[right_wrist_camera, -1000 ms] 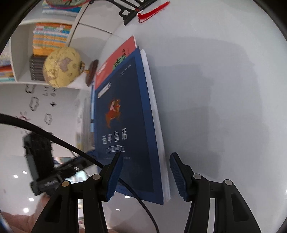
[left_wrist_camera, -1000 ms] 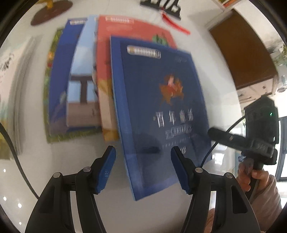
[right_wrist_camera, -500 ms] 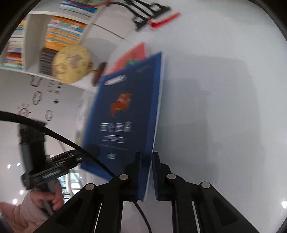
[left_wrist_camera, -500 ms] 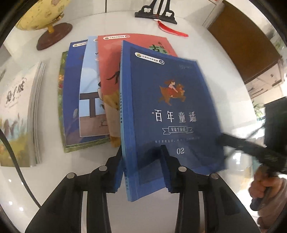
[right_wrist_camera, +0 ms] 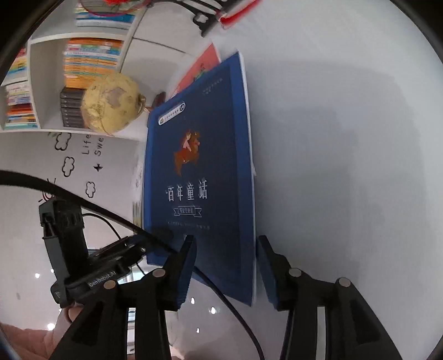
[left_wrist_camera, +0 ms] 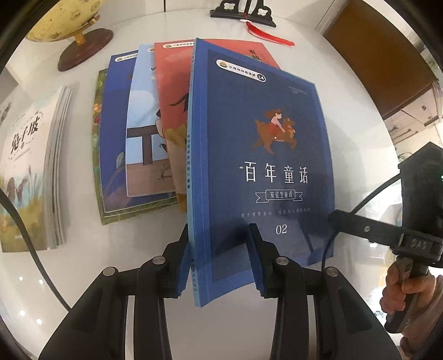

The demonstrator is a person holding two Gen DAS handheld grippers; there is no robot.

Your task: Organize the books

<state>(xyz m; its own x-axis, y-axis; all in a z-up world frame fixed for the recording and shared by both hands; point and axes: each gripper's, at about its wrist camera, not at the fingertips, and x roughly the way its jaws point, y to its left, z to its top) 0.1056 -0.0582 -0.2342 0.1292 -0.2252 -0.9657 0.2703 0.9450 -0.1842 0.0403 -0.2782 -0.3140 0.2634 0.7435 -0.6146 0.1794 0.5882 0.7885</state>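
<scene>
A dark blue book (left_wrist_camera: 263, 171) with a white Chinese title and a picture of a child riding a brown animal is lifted at its spine side, tilted up from a glossy white table (left_wrist_camera: 346, 116). The left gripper (left_wrist_camera: 218, 257) is closed on the book's near spine corner: one blue pad (left_wrist_camera: 184, 265) sits against the spine side and the other presses on the front cover near the number 02.

The right gripper (right_wrist_camera: 225, 268) straddles the book's page edge at its near corner, and its jaws are opening; the blue pads (right_wrist_camera: 184, 272) stand clear of the cover and of the white pages, so nothing is gripped on that side (the book merely sits between them). A hand (left_wrist_camera: 401, 279) grasps that gripper's handle at the right of the left wrist view.

Behind the lifted book, toward the middle of the table, four more books lie fanned and overlapping: a red book (left_wrist_camera: 171, 91), a light blue book (left_wrist_camera: 144, 119), another blue book (left_wrist_camera: 115, 133) and a green-edged book (left_wrist_camera: 97, 133) at the bottom. A white book (left_wrist_camera: 25, 171) lies apart near the left edge. At the far edge stand a yellow globe (left_wrist_camera: 63, 19) on a dark wooden base and a black stand (left_wrist_camera: 243, 11) with a red tassel (left_wrist_camera: 268, 36). The right wrist view also shows a white bookshelf (right_wrist_camera: 38, 91) holding stacked books beyond the globe.
</scene>
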